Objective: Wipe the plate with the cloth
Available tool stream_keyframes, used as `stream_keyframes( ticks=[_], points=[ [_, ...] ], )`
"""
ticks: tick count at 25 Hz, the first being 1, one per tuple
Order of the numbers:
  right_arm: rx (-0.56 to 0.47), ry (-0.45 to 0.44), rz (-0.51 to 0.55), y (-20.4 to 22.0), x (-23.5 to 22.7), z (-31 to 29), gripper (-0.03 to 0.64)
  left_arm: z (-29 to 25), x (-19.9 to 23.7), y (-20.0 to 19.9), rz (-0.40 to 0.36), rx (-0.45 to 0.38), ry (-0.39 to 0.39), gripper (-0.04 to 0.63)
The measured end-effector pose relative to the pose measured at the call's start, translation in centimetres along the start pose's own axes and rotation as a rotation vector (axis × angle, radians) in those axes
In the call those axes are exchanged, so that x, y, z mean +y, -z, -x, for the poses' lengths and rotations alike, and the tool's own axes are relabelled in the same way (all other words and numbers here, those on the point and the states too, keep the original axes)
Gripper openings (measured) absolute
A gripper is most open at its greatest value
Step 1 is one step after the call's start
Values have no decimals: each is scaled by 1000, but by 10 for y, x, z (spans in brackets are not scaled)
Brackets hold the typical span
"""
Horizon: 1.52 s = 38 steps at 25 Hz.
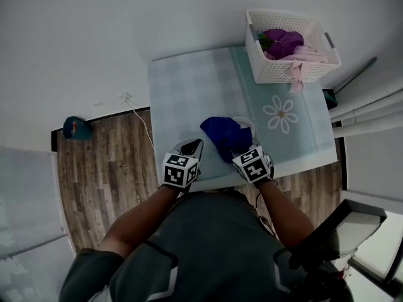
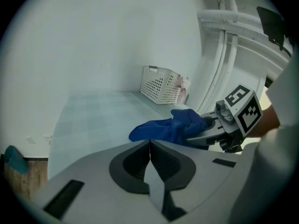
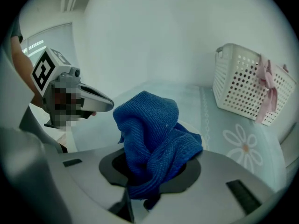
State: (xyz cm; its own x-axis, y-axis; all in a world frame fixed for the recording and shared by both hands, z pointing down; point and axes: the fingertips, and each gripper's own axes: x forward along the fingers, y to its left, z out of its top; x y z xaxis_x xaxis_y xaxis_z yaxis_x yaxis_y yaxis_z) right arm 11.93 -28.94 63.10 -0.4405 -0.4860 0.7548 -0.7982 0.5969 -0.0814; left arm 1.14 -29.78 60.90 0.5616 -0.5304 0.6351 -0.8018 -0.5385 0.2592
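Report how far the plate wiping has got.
Done: the right gripper is shut on the blue cloth. In hand: the cloth is bunched over the plate, which it mostly hides. The left gripper is shut and empty. Left: the wiping itself; no strokes can be judged from here.

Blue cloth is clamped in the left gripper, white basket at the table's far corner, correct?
No: the blue cloth is clamped in the right gripper, per the right gripper view; the left gripper is shut, empty. The white basket sits at the far corner of the table.
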Motion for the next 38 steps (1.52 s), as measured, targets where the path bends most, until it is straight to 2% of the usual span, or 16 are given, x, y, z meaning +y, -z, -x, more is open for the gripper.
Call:
stream_keyframes(
  ticks=[3,11,13,15,18,22,25,29,33,38],
  points=[
    [-5,43,-57,4,-24,8,121,-5,-5,-1,-14,11,12,11],
    [-22,168,-119,7,-75,26,121,-33,-7,3,-73,74,24,11],
    [-31,213,-110,5,-82,34,121,-42,-10,0,-126,92,43,11],
    [-63,228,-113,-1,-78,46,121,-52,-15,-1,-211,127,74,11],
    [-108,127,-131,-13,-42,51,121,-65,-21,0,-321,178,127,11],
    [-89,-43,-130,-10,13,31,121,-74,-25,2,-377,208,168,11],
    [-58,-113,-98,-1,35,15,121,-81,-31,8,-450,258,203,11],
    [-31,-135,-53,5,39,4,120,-88,-37,15,-512,300,223,9],
    [-16,-134,-82,10,27,7,121,-94,-42,17,-543,348,202,9],
    [-29,-102,-137,18,3,16,120,-96,-43,18,-529,382,212,9]
  ],
)
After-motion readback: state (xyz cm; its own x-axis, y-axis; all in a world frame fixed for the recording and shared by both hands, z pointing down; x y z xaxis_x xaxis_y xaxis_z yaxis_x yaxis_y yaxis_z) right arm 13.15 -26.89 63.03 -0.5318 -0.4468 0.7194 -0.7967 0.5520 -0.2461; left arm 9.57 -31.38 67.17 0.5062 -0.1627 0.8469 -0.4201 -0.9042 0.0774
